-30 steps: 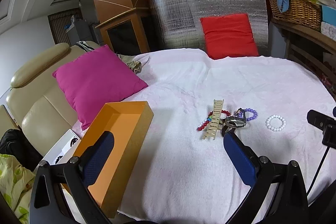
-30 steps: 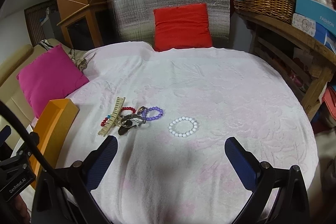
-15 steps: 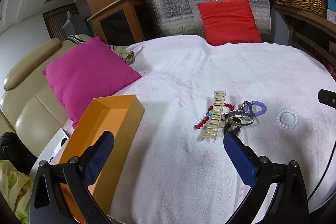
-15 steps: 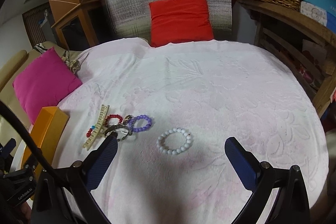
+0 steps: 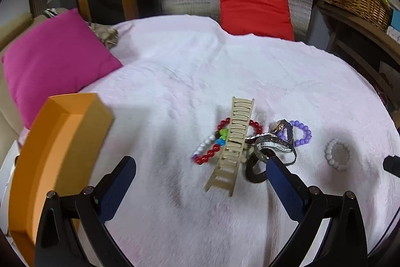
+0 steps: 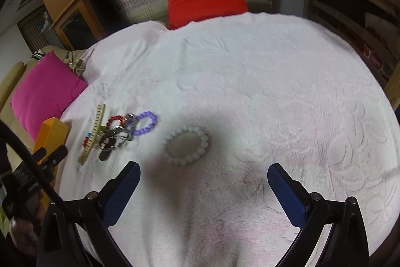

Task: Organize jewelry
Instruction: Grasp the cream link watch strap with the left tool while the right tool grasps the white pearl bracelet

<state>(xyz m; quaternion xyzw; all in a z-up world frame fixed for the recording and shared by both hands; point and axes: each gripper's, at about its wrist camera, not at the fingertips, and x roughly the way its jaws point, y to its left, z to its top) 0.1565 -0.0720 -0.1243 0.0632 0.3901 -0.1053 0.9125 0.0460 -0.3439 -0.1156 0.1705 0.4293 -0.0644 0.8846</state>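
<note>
Left gripper (image 5: 200, 167) jaws spread wide, nothing between them, hovering low over the white bedspread (image 5: 175, 71). Its right blue pad (image 5: 282, 182) sits in front of the black watch strap (image 5: 253, 170); contact unclear. Jewelry pile sits centre frame in the left wrist view: cream hair claw clip (image 5: 231, 147) lying lengthwise on top of a red bead bracelet (image 5: 208, 157) that has white, green and blue beads mixed in, metal watches (image 5: 272, 143) tangled just right of the clip, purple bead bracelet (image 5: 301, 133) touching the watches on their right. White bead bracelet (image 5: 337, 154) lies alone, apart from the pile, right of frame. Orange box (image 5: 57, 149) open at left edge, near the left finger. Right gripper (image 6: 203, 175) also wide open and empty; in its view the white bracelet (image 6: 187, 148) is just above and left of centre between the fingers, not touching either. Pile is at left of that frame. Pink cushion (image 5: 50, 61) upper left, red cushion (image 5: 255, 9) top centre.
</note>
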